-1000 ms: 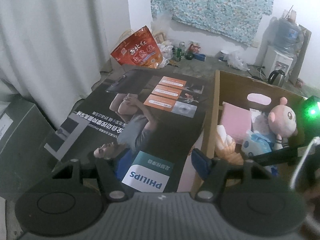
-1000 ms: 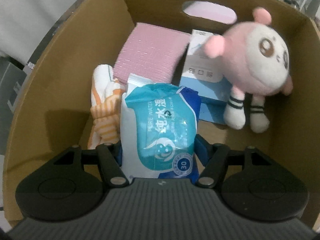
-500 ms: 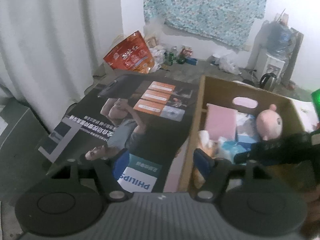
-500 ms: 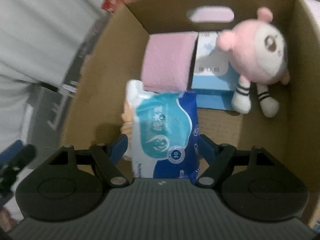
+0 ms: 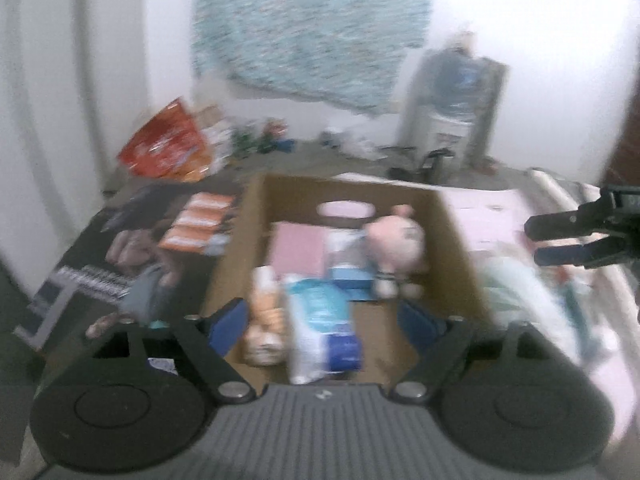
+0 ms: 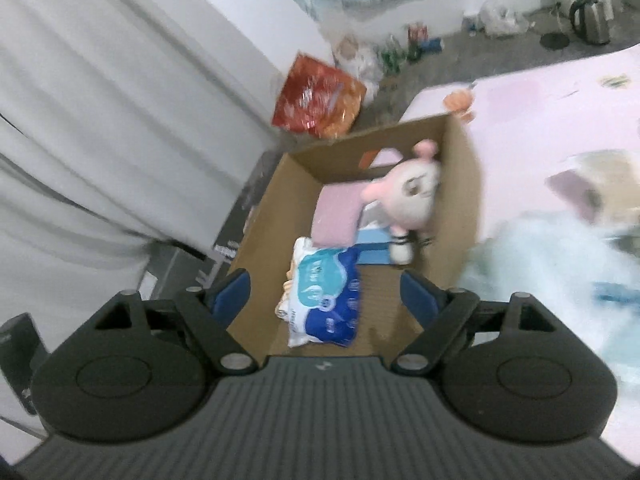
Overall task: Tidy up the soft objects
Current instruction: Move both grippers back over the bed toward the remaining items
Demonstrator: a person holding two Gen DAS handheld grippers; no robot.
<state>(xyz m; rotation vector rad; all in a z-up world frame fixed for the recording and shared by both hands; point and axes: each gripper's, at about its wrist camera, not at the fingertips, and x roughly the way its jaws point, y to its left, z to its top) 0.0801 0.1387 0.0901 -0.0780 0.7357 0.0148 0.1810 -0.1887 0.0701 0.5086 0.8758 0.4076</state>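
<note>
A brown cardboard box (image 6: 260,220) holds a blue-and-white wet-wipes pack (image 6: 324,300), a pink pad (image 6: 336,212), a pink plush doll (image 6: 408,196), a blue tissue box (image 6: 374,246) and a striped orange cloth (image 5: 264,312). The box shows in the left wrist view (image 5: 236,256) with the wipes pack (image 5: 320,328) and doll (image 5: 396,244). My right gripper (image 6: 326,294) is open and empty above the box; it also appears at the right of the left wrist view (image 5: 556,242). My left gripper (image 5: 324,322) is open and empty over the box's near side.
A pink sheet (image 6: 540,96) lies right of the box with blurred soft items (image 6: 560,240) on it. A dark printed carton (image 5: 132,256) lies left of the box. A red bag (image 6: 316,100), a water dispenser (image 5: 452,100), a kettle (image 6: 592,20) and white curtains (image 6: 100,120) stand around.
My right gripper let go of the wipes pack, which now lies in the box, and pulled back and up. My left gripper swung right to face the box.
</note>
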